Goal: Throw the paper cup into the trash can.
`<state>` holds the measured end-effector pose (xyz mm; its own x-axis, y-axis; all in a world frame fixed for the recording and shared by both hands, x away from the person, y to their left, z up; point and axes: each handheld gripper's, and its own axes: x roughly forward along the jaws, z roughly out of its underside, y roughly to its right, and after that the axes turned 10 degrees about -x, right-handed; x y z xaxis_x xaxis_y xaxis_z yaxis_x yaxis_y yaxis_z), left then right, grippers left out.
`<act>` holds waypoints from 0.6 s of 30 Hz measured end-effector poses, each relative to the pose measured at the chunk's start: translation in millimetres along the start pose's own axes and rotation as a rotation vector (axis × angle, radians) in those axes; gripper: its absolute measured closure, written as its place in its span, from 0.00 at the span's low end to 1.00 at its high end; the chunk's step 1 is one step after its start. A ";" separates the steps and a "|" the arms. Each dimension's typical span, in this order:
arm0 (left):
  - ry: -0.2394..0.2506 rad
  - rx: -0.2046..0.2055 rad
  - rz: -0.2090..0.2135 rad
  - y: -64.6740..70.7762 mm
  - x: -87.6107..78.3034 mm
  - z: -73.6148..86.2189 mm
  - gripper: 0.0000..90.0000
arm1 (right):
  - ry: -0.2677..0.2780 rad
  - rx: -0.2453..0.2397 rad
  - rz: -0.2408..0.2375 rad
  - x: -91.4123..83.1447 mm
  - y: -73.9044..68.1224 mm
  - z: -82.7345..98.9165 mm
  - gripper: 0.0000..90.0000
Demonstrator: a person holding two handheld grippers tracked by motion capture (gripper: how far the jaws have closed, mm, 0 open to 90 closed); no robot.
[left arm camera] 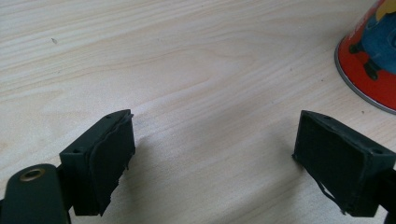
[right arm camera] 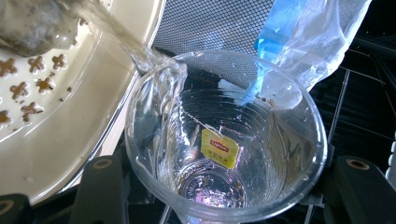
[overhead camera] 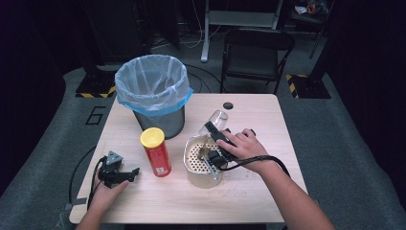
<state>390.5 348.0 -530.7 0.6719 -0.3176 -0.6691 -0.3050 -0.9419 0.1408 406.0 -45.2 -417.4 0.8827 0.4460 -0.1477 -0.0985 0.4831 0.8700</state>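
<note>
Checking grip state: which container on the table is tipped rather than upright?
The clear plastic cup, tilted in the right gripper, pouring into the beige strainer pot. The bin and red can stand upright.

Two black fingers (left arm camera: 100, 163) are held wide apart over the pale wooden worktop (left arm camera: 187, 70), nothing between them. A red can's (left arm camera: 371, 60) base is seen beyond the right finger.

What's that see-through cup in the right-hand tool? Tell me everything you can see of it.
The clear plastic cup, ribbed and wet, is clamped in the right gripper and tipped over the cream perforated strainer, pouring a thin stream. A yellow Lipton tea-bag tag on its string clings inside. The cup looks nearly drained.
</note>
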 end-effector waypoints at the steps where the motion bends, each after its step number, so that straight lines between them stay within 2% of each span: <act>1: 0.000 0.000 0.000 0.0 0.0 0.0 0.13 | 0.000 0.000 0.000 0.0 0.0 0.0 0.42; 3: 0.000 0.000 0.000 0.0 0.0 0.0 0.13 | 0.004 -0.044 0.011 -1.2 2.7 -0.9 0.42; 13: 0.000 -0.001 0.000 0.1 0.1 0.0 0.13 | 0.008 -0.042 0.016 -3.3 0.7 -4.1 0.42; 18: 0.000 0.000 0.000 0.1 0.0 0.0 0.13 | 0.008 -0.059 0.017 -4.9 2.4 -4.2 0.42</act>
<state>390.5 347.9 -530.7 0.6718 -0.3178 -0.6691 -0.3050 -0.9418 0.1411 399.5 -43.1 -416.6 0.8770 0.4606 -0.1370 -0.1409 0.5190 0.8431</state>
